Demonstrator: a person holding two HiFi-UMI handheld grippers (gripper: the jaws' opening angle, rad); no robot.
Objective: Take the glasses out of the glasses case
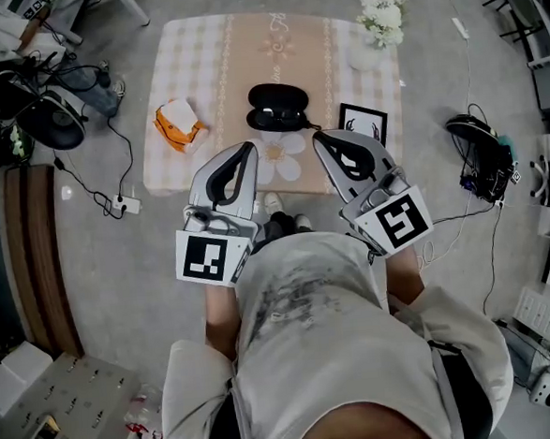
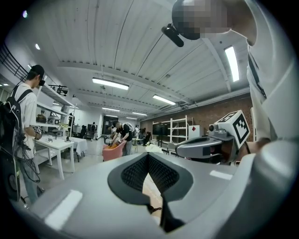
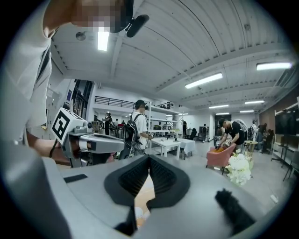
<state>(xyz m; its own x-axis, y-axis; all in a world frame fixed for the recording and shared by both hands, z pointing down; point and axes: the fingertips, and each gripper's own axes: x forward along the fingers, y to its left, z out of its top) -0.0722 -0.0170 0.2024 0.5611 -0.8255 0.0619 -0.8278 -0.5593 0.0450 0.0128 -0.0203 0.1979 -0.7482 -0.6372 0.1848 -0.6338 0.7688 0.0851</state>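
Head view: glasses case (image 1: 278, 107) lengthwise left-to-right

Quick look at my rig: the left gripper (image 1: 247, 148) and right gripper (image 1: 318, 136) are smooth light-grey shells that curve to a point, with black ribbed pads inside. Each carries a white cube with chunky black square markers, left cube (image 1: 210, 258) and right cube (image 1: 402, 221). I'm seeing a pale grey tee (image 1: 311, 333) with dark speckly print on the chest and loose sleeves (image 1: 188, 384).

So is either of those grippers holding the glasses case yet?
No, the glasses case lies on the table, clear of the left gripper and the right gripper, both shut and empty.
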